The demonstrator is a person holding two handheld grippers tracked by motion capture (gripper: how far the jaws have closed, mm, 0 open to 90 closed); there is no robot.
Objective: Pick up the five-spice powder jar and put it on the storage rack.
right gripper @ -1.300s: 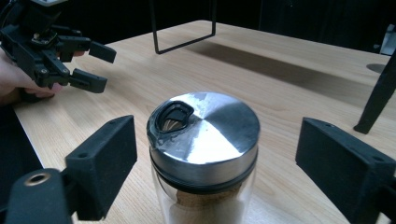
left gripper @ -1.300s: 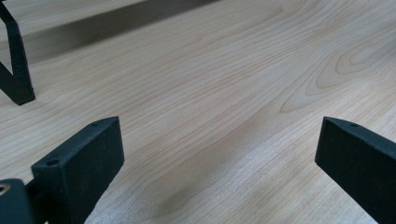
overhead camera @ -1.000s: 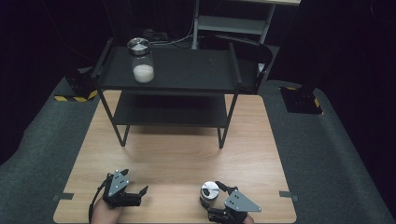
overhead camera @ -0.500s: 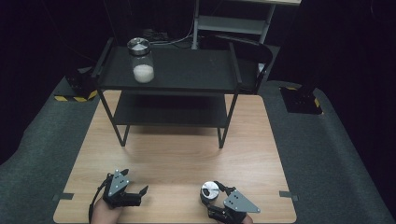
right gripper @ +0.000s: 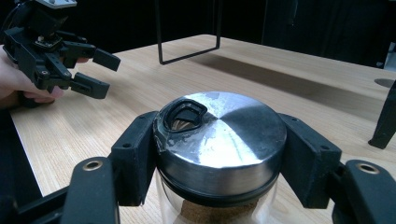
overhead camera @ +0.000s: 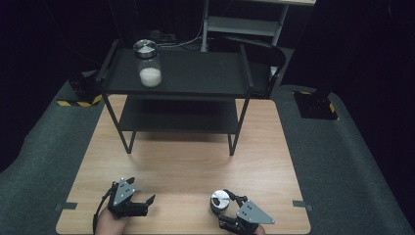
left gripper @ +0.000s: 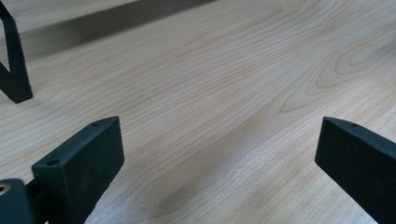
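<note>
We see the right gripper [overhead camera: 226, 206] at about five o'clock on the wooden table [overhead camera: 195, 147], close to the near edge, and its jaws have just been closing onto a jar [overhead camera: 219, 200] with a brushed metal lid [right gripper: 222, 135]. In the right gripper view the two black fingers [right gripper: 135, 158] press against the lid's rim from nine o'clock and three o'clock, so the jar sits squarely between them, gripped at lid height. The lid has a dark pouring opening [right gripper: 183, 115] near its eleven o'clock edge, and under the lid we make out clear glass with a brown, grainy filling [right gripper: 212, 212] inside. The jar stands upright on the table.

The left gripper [overhead camera: 143, 204] rests at about seven o'clock on the table, well apart from the jar, held in a hand [overhead camera: 110, 226]. Its fingers [left gripper: 79, 163] stand wide, with bare wood between them in the left gripper view.

A black two-tier shelf rack [overhead camera: 195, 73] stands toward twelve o'clock on the table. On its top tier, at the ten o'clock corner, stands a second jar [overhead camera: 148, 63] with a metal lid and a white filling in its lower part. It is far from both grippers.
</note>
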